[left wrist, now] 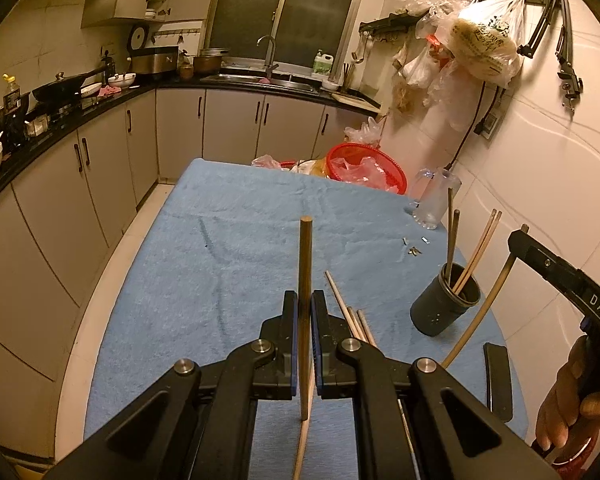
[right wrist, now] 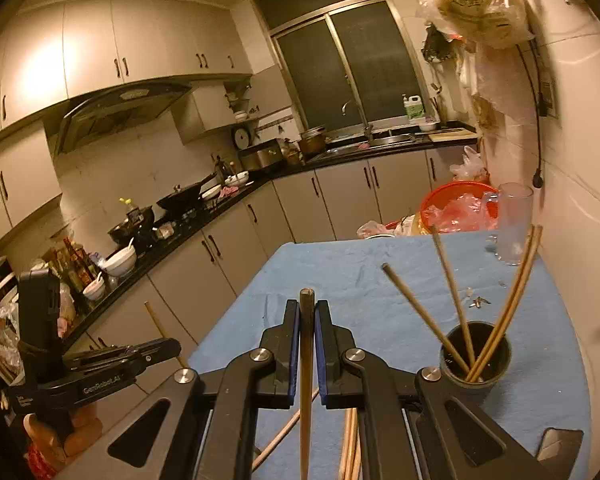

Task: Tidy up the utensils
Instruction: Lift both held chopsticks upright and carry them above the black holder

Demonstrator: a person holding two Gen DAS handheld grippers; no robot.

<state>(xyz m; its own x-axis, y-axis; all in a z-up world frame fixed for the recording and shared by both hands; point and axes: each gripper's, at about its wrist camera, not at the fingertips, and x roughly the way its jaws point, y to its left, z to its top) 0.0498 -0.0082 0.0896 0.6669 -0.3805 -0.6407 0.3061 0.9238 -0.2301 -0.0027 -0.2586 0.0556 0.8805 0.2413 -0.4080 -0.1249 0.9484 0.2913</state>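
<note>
Partway through, by the look of it: four chopsticks already standing in the dark cylindrical holder (left wrist: pixel 446 304) near the right edge of the table, one more clamped upright in each tool, and a few loose chopsticks (left wrist: pixel 350 312) lying flat on the blue cloth (left wrist: pixel 228 248) just ahead of the left gripper (left wrist: pixel 305 344). Jaws of that gripper pressed together on a single wooden chopstick (left wrist: pixel 305 280), tip pointing up, well left of the holder. Right gripper (right wrist: pixel 308 354) likewise squeezed tight on a darker chopstick (right wrist: pixel 306 340), raised above the cloth with the holder just to its right and lower in its view. Left to do, presumably: dropping both held sticks in and collecting the loose ones. Open room plentiful across the middle and far end of the cloth; tighter near the holder, with the white wall close beside it, a clear glass jug (right wrist: pixel 514 224) farther back along the same edge, small bits of debris (left wrist: pixel 414 250) between, and a flat dark object (left wrist: pixel 498 380) near the front right corner.
</note>
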